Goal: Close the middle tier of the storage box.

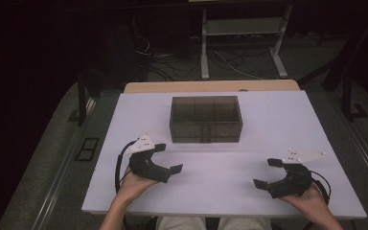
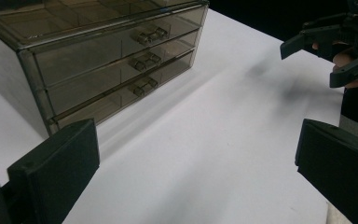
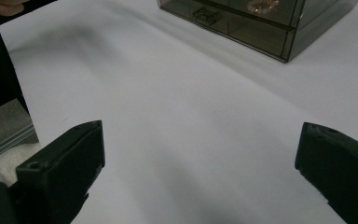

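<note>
White tabletop (image 1: 249,158) carries a smoky, see-through drawer box (image 1: 206,119), which stands toward the far middle with its front turned to the person. In the left gripper view the box (image 2: 98,60) shows three shallow drawers stacked one above another, each with a small handle (image 2: 145,59) at its middle, all pushed in. Something small and ring-shaped (image 3: 263,4) glints inside, seen in the right gripper view. Nearer the person, the left gripper (image 1: 168,158) rests on the tabletop, left of the box's front, jaws wide apart and empty. Well apart from it, the right gripper (image 1: 267,172) sits at the near right, jaws likewise spread and empty.
</note>
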A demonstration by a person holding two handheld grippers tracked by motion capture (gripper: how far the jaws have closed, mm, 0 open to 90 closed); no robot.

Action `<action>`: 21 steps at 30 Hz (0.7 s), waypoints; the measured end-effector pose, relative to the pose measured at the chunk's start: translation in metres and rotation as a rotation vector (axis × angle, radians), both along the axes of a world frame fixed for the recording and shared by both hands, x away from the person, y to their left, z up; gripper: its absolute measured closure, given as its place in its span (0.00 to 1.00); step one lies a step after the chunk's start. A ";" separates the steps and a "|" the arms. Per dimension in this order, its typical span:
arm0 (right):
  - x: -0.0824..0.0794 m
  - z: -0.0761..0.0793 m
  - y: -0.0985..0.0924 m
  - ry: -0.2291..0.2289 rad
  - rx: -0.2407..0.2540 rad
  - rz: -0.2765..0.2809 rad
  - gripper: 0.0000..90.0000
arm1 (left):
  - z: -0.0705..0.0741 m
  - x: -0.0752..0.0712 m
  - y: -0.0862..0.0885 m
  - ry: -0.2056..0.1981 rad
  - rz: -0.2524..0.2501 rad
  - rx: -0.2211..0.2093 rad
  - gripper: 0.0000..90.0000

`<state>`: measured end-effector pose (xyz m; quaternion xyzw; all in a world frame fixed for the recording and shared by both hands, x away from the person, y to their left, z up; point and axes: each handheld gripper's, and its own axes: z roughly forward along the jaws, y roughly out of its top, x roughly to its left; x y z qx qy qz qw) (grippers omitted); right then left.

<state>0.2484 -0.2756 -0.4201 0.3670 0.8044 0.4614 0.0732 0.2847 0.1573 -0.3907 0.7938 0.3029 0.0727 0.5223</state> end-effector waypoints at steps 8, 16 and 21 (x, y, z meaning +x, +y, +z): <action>0.000 0.001 -0.004 -0.002 0.011 -0.021 0.01 | -0.005 -0.010 0.009 -0.011 0.030 -0.007 0.00; -0.001 0.001 -0.006 -0.009 0.024 -0.038 0.01 | -0.012 -0.020 0.020 -0.028 0.083 -0.018 0.00; -0.002 0.002 -0.008 -0.014 0.035 -0.048 0.01 | -0.016 -0.025 0.026 -0.036 0.111 -0.042 0.00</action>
